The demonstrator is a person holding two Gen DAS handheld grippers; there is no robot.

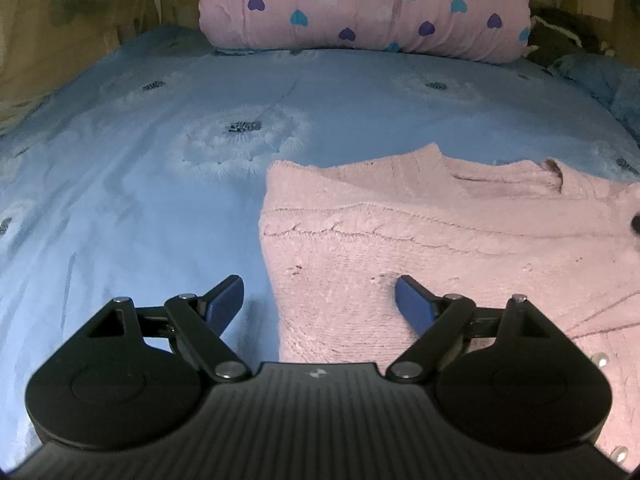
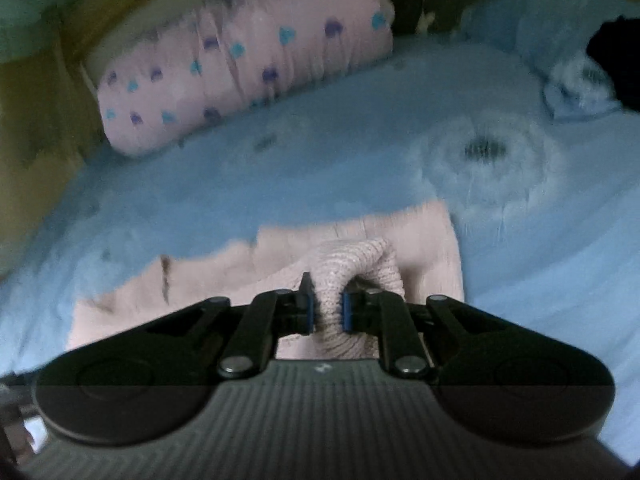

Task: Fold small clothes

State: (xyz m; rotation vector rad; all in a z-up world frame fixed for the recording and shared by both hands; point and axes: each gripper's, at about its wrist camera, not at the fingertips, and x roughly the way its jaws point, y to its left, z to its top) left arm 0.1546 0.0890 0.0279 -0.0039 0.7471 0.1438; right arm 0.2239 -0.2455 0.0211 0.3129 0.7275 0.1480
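A pink knitted sweater [image 1: 460, 240] is spread flat on a blue bed cover [image 1: 140, 200], filling the lower right of the left wrist view. The left tool [image 1: 320, 300] is held tilted downward over the sweater's left edge, with its jaws spread wide; one blue pad [image 1: 226, 300] is seen over the cover and the other over the knit, and nothing is pinched between them. At the top of that frame, a rolled pink quilt with hearts [image 1: 360, 4] is laid across the far end of the bed.

In the right wrist view, which is blurred, the right tool [image 2: 328, 308] is angled downward at lower centre. A ribbed fold of the sweater [image 2: 356, 268] is clamped between its blue pads [image 2: 347, 312], with the gathered knit bulging up beyond the fingertips. The rest of the garment is seen lying on the cover to the left and behind. No earlier frame is given for comparison. A dark object [image 2: 616, 64] is visible at the upper right edge.
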